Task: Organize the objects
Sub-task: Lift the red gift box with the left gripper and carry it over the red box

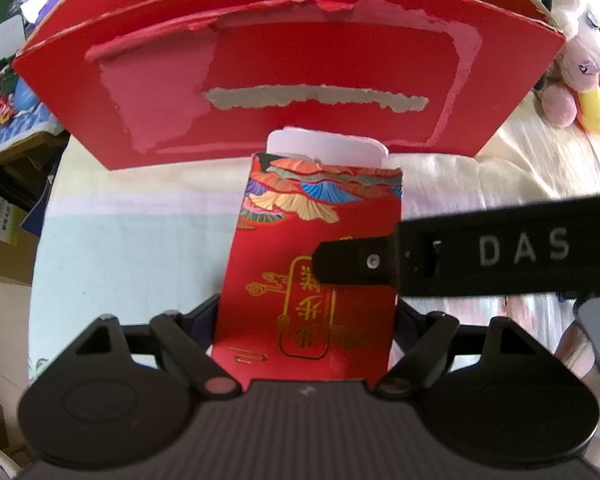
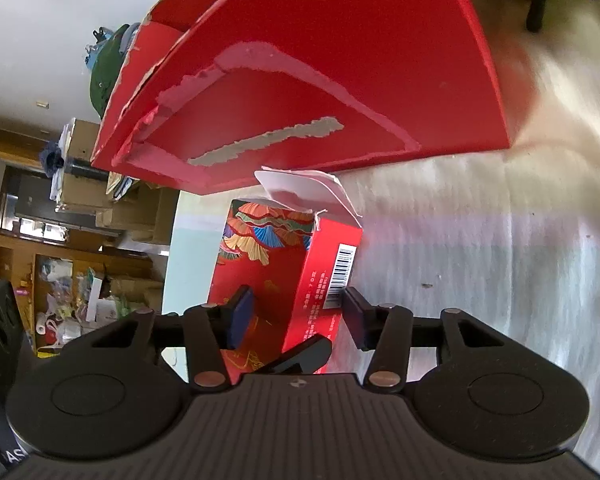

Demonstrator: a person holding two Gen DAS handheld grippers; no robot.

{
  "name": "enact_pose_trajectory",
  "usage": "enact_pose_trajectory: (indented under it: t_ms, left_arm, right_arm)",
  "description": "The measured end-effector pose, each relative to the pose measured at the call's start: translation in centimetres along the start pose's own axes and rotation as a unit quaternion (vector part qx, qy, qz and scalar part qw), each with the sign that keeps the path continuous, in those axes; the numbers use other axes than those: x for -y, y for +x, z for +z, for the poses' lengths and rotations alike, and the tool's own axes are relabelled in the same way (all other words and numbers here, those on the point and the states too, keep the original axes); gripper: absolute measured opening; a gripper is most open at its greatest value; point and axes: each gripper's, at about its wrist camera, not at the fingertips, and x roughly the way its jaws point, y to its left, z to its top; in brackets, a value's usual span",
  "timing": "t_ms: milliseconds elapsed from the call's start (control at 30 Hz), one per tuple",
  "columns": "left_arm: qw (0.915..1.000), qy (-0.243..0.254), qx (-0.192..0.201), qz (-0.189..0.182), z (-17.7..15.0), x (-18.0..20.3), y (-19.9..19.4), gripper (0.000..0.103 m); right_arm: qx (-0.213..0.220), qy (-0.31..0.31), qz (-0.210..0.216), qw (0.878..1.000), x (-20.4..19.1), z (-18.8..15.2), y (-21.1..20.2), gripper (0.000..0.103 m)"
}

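Left wrist: small red carton (image 1: pixel 312 264), flap open, between both grippers' fingers.

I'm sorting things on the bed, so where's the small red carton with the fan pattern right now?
The small red carton sits centre in both wrist views, between the fingers of both grippers, its white flap open, just in front of the large torn red box on the pale bedsheet.

In our left claw (image 1: pixel 306 320) we hold a small red carton (image 1: pixel 312 256) with gold characters and fan patterns, its sides pressed between our fingers. Its white top flap (image 1: pixel 326 148) stands open. The right claw's black finger (image 1: pixel 356 262) lies across the carton's front. Just beyond sits a large red box (image 1: pixel 288 80) with torn paper, on a pale bedsheet (image 1: pixel 140 240). Plush toys (image 1: pixel 576 68) lie at right.
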Motion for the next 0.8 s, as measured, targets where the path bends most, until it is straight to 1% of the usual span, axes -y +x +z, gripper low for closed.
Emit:
enact_pose_trajectory:
  t_ms: [200, 367, 500, 633, 700, 800]
  left_arm:
    - [1.0000, 0.003, -0.002, -0.005, 0.2, 0.5, -1.0, 0.081]
    - [0.9992, 0.039, -0.001, -0.012, 0.4, 2.4, -2.4, 0.080]
    - [0.9967, 0.078, -0.005, -0.021, 0.1, 4.4, -3.2, 0.080]
    - [0.9900, 0.134, -0.008, -0.044, 0.0, 6.6, -3.9, 0.080]
    - [0.9839, 0.166, -0.010, -0.065, 0.1, 7.4, -3.9, 0.079]
    - [0.9722, 0.217, 0.002, -0.087, 0.3, 8.8, -4.2, 0.079]
  right_arm:
    - [0.006, -0.016, 0.002, 1.000, -0.2, -0.3, -1.7, 0.051]
    - [0.010, 0.001, 0.009, 1.000, 0.5, -0.6, -3.4, 0.051]
    - [0.017, 0.018, 0.009, 1.000, 1.3, -1.3, -5.0, 0.050]
    - [0.042, 0.037, -0.015, 0.998, 1.4, -2.5, -7.2, 0.050]
    - [0.063, 0.043, -0.032, 0.997, 1.4, -3.1, -8.4, 0.050]
    - [0.103, 0.076, -0.051, 0.991, 1.3, -4.3, -10.2, 0.050]
